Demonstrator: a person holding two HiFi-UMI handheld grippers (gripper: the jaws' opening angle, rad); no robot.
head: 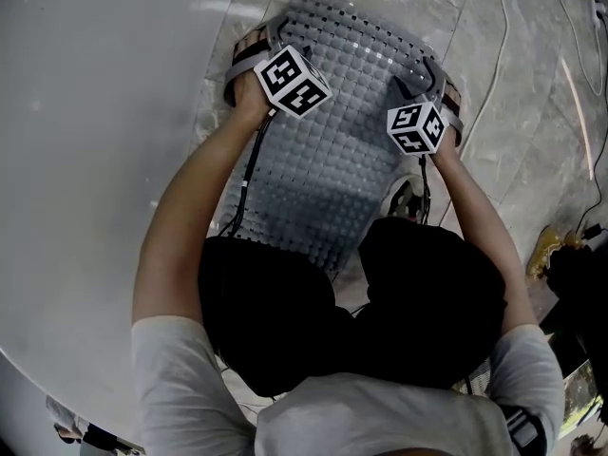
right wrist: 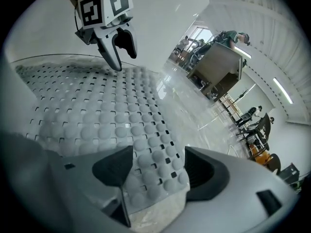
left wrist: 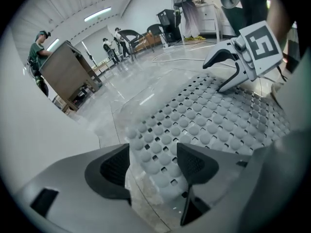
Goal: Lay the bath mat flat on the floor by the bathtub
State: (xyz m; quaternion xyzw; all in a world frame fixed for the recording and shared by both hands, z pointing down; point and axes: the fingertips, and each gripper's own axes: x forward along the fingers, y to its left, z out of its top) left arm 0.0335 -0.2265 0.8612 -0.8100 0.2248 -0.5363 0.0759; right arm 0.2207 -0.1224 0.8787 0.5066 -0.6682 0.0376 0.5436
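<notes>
The grey bath mat (head: pixel 332 150), covered in round bumps and small holes, lies spread on the marble floor beside the white bathtub (head: pixel 95 160). My left gripper (head: pixel 255 44) hovers over the mat's far left corner and my right gripper (head: pixel 433 76) over its far right corner. In the left gripper view the left gripper (left wrist: pixel 153 166) stands open, the mat (left wrist: pixel 204 125) corner lying on the floor between the pads, untouched. The right gripper (right wrist: pixel 158 171) is likewise open around the other corner of the mat (right wrist: pixel 97 115). Each gripper shows in the other's view: right gripper (left wrist: pixel 228 72), left gripper (right wrist: pixel 119 50).
Cables (head: pixel 503 46) run over the floor right of the mat. The person's shoe (head: pixel 407 198) rests at the mat's right edge. A wooden cabinet (left wrist: pixel 68 76), chairs and several people stand far off in the room. A yellow object (head: pixel 551 250) lies at right.
</notes>
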